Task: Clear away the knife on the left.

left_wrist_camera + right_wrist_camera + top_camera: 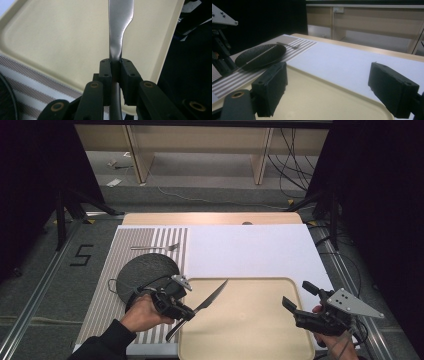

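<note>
Wooden table top, mostly covered by a white sheet [250, 252], with a brown-and-white striped placemat [112, 285] to the left of the beige tray [245, 320]. Tray sits at the near edge, overlapping the white sheet. Behind the table: grey floor, light wooden furniture legs, loose cables, black curtains on both sides, a "5" marked on the floor left of the placemat.

On the placemat, left of the tray: a black plate [145, 270], and beyond it a fork [156, 247] lying flat.

Held over the tray's left edge: a table knife [207, 302], blade slanting up and away above the tray's near-left part, handle end hanging back over the placemat. Left gripper [184, 312] clamped on the knife, jaws drawn together around the neck between handle and blade. Right gripper [296, 296] at the tray's right edge, jaws wide apart, nothing between them.

From the left gripper view: the pads [106, 68] pinching the knife [120, 27] right at the narrow neck, blade rising straight up over the tray [57, 40], placemat stripes [32, 82] at lower left. Grip detail not readable from above.

From the right gripper view: low look across the tray [317, 97] toward the plate [260, 58] and fork [289, 45], showing the plate's shallow raised rim, plus part of the left gripper's grey plate at far left.
</note>
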The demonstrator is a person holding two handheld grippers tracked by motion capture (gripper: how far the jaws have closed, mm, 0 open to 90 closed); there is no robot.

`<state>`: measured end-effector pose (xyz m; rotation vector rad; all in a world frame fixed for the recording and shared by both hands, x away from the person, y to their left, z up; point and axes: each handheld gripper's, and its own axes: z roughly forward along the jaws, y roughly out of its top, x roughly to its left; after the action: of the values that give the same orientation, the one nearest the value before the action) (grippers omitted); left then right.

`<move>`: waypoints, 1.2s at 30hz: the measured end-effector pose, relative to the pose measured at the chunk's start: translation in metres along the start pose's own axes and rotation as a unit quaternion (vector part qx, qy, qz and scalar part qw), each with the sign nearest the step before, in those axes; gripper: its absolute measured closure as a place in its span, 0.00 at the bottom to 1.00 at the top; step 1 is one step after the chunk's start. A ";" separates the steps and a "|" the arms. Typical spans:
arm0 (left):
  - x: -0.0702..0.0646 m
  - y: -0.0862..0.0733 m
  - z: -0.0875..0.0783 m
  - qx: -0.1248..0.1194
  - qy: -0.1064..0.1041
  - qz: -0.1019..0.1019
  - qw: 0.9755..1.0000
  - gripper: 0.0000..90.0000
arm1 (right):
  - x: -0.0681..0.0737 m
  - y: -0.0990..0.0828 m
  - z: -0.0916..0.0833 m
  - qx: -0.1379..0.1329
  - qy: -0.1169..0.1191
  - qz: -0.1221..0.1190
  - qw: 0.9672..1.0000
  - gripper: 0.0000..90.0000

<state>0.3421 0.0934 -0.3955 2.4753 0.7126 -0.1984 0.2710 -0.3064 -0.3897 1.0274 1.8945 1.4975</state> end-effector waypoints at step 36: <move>0.005 0.033 0.066 0.079 -0.017 -0.060 0.995 0.89 | 0.000 0.001 -0.001 -0.003 0.001 -0.004 1.000 0.19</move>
<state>0.3649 0.0362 -0.4365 2.5721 0.8626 -0.3536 0.2703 -0.3072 -0.3886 1.0150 1.8928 1.4988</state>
